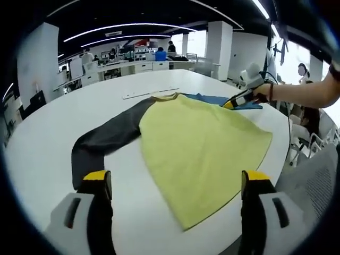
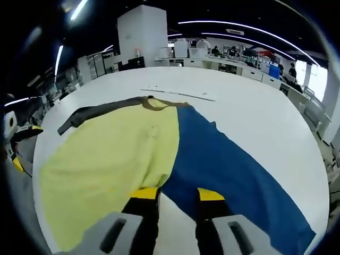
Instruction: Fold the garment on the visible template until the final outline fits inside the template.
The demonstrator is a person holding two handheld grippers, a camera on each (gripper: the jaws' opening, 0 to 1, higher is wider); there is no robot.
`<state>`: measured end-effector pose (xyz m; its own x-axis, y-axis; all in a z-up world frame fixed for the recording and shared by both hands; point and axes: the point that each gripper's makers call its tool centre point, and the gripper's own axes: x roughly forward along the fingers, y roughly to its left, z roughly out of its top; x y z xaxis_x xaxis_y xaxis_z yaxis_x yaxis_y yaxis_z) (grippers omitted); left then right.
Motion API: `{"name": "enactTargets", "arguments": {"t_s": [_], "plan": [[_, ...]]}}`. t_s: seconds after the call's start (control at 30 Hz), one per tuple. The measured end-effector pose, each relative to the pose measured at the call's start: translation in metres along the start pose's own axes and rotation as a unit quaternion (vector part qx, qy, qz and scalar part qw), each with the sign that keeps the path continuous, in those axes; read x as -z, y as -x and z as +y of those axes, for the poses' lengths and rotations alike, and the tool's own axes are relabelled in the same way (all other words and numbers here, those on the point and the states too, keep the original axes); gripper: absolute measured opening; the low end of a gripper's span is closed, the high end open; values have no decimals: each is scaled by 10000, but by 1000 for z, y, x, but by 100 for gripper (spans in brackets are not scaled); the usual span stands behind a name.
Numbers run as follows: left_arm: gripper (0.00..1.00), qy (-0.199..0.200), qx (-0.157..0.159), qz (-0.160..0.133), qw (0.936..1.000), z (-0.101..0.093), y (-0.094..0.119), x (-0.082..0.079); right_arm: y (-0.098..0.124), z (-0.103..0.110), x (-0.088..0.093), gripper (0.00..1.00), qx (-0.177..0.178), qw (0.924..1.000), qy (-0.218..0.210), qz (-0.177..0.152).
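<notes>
Left gripper view: the garment (image 1: 202,149) is lying flat on the white table (image 1: 48,143), a yellow body with one dark grey sleeve (image 1: 106,139) and one blue sleeve (image 1: 218,100). Its long axis is running from the near hem to the collar (image 1: 166,96) at the far end, so the collar is pointing away from this camera. The grey sleeve is stretching left and curving back toward the near left finger. The left gripper (image 1: 175,183) is hovering over the near hem with its jaws spread wide and nothing between them; the yellow hem is lying between and just beyond the two tips. The right gripper (image 1: 234,102), held by a person's hand (image 1: 261,91), is sitting at the far right on the blue sleeve.

Right gripper view: the right gripper (image 2: 177,194) is standing with its jaws moderately apart, tips resting where yellow body meets blue sleeve (image 2: 234,170). Whether it is pinching cloth, I cannot tell. The blue sleeve is running near-right, the grey sleeve (image 2: 101,112) far-left. A thin pale strip (image 2: 180,94) is lying on the table (image 2: 255,106) beyond the collar.
</notes>
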<state>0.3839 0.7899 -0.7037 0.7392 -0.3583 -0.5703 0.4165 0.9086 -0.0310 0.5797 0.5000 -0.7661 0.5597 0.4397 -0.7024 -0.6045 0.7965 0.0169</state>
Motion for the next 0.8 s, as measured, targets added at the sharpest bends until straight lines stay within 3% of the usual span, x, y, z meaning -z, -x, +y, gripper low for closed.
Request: {"name": "enactTargets", "arguments": {"t_s": [0.2, 0.27, 0.3, 0.43, 0.8], "plan": [[99, 2, -50, 78, 10000, 0, 1, 4, -5, -2, 1, 9, 60, 9999, 130, 23], [99, 29, -51, 87, 9999, 0, 2, 5, -5, -6, 1, 0, 149, 9995, 258, 77], [99, 37, -66, 105, 9999, 1, 2, 6, -5, -9, 1, 0, 200, 9991, 370, 85], [99, 68, -89, 121, 9999, 1, 4, 10, -6, -14, 0, 0, 183, 9997, 165, 46], [99, 33, -98, 118, 9999, 4, 4, 10, 1, -38, -5, 0, 647, 9979, 9, 24]]}}
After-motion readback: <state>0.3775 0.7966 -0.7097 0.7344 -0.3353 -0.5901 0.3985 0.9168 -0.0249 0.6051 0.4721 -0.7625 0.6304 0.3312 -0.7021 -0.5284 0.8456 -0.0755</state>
